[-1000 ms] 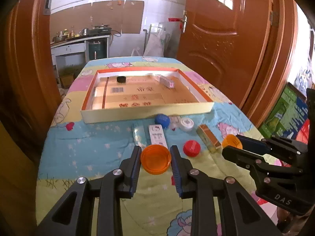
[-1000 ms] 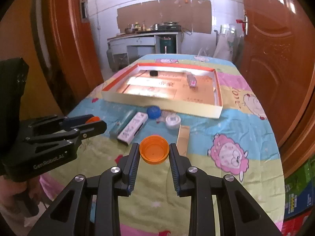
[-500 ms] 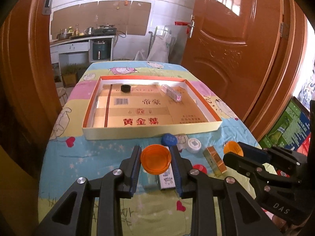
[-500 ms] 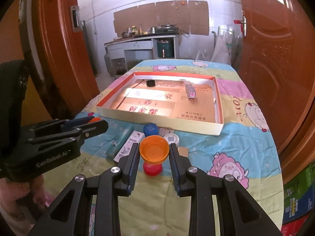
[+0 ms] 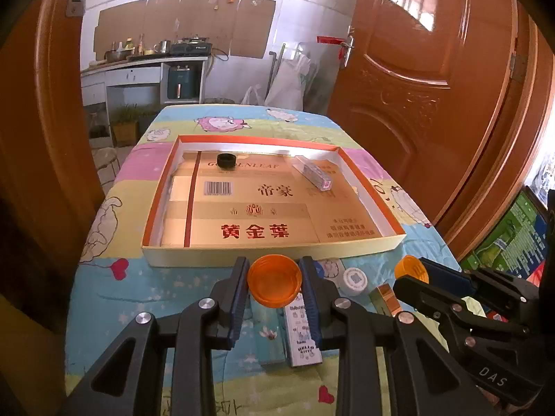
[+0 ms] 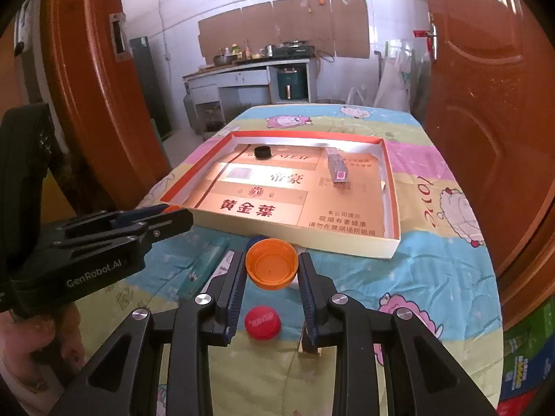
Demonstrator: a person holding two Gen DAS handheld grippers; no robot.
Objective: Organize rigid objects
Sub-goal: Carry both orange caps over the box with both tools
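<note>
Each gripper grips an orange cap between half-closed fingers: the left gripper [image 5: 274, 286] holds one orange cap [image 5: 274, 281]; the right gripper [image 6: 271, 272] holds the other orange cap [image 6: 271, 268]. Compared with a second ago, both caps have come forward from over the loose items to just before the near wall of the box [image 5: 263, 254]; the red cap [image 6: 262, 322] now lies behind the right fingers. The caps are probably close to being dropped inside, where a black cap [image 5: 226, 160] already lies.

Two orange caps [image 5: 274, 286] [image 6: 271, 267], a red cap [image 6: 262, 322], a black one [image 5: 226, 160]; the tabletop cloth [image 5: 104, 277] is pastel-striped with cartoon sheep.
</note>
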